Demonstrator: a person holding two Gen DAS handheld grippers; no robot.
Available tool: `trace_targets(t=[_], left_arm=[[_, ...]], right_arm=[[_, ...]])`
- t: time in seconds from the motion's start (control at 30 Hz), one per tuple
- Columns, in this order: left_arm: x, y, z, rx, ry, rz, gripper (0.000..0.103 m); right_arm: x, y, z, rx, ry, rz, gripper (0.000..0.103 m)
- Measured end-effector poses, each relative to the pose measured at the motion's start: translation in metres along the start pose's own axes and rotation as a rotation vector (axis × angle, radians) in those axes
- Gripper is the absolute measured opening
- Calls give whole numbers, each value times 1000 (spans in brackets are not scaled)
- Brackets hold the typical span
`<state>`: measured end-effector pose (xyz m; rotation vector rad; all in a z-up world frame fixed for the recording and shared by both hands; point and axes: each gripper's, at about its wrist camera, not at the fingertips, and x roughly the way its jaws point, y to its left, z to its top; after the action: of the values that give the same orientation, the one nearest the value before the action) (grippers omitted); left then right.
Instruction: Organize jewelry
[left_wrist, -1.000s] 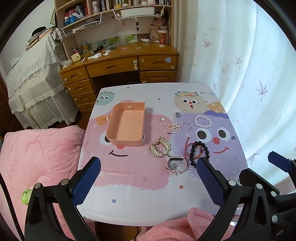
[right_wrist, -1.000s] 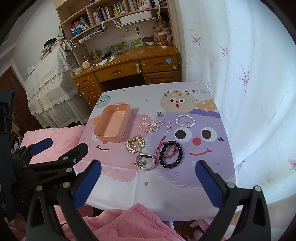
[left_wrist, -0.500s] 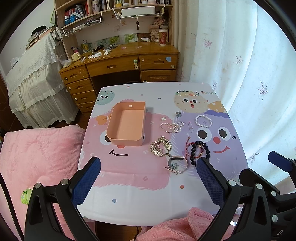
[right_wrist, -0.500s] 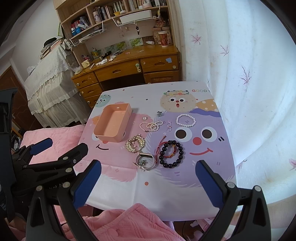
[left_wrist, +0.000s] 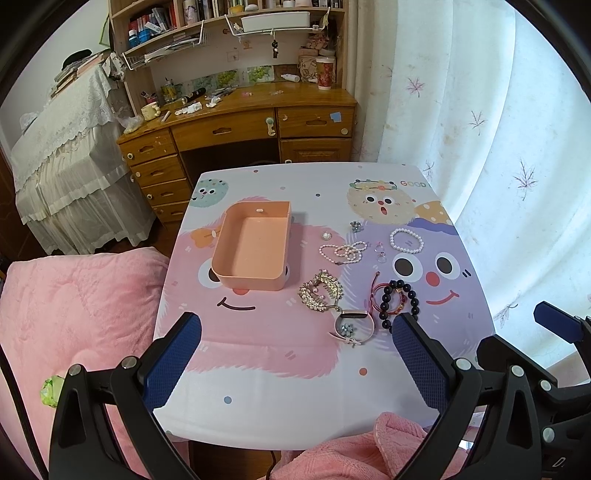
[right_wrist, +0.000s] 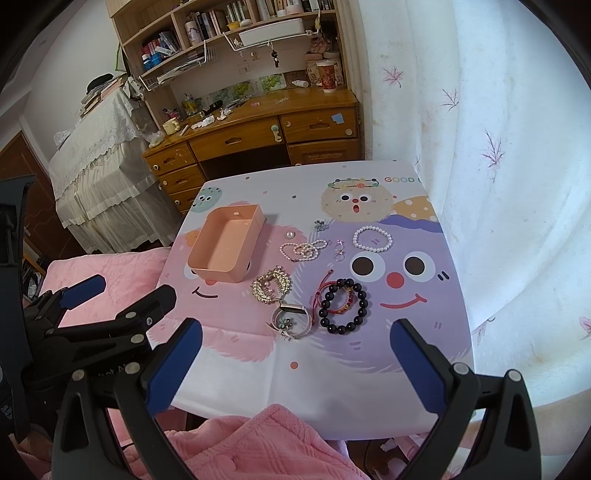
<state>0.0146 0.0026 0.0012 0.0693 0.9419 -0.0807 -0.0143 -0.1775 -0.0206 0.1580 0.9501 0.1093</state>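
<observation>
Left-wrist and right-wrist views of the work surface. My left gripper (left_wrist: 295, 354) hung above the near edge of the table (left_wrist: 258, 406), its blue-padded fingers (left_wrist: 171, 356) spread wide and holding nothing. My right gripper (right_wrist: 295, 354) stood just beside it, fingers likewise spread wide and bare. The table carried a cartoon-printed cloth. A peach tray (left_wrist: 251, 245) sat left of centre, with nothing visible inside it. All jewelry lay on the cloth to the tray's right. Nearest the tray's front corner lay a gold leaf-shaped piece (left_wrist: 320, 291); just in front of it, a pink watch band (left_wrist: 354, 326) with a small flower charm. Beside these, a black bead bracelet (left_wrist: 399, 300) overlapped a red cord bracelet (left_wrist: 380, 295). Farther back lay a looped pearl necklace (left_wrist: 343, 253), a white pearl bracelet (left_wrist: 405, 240), two small rings (left_wrist: 380, 253), a round stud (left_wrist: 325, 235) and a small dark flower ornament (left_wrist: 355, 226). A pink blanket (right_wrist: 266, 446) lay below the near table edge; a wooden desk (left_wrist: 240, 125) stood behind.
</observation>
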Motion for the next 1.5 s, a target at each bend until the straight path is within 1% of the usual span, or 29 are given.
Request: trace_targets(t=[1.17,1.3,1.4,1.5], left_arm=[[4,-1,0,-3,8,-5,102],[13,3,-3,-13,38,-27,102],[24,10,-8,-34,88,-63,102],[39,18,-17,-64,154,-115,102]], right_arm=[[6,1,1,-1,10,4,102],[12,-1,1,5,28,13,102],[15,0,-4,5,35,-5,102],[22,1,-14,-1,36,-40,102]])
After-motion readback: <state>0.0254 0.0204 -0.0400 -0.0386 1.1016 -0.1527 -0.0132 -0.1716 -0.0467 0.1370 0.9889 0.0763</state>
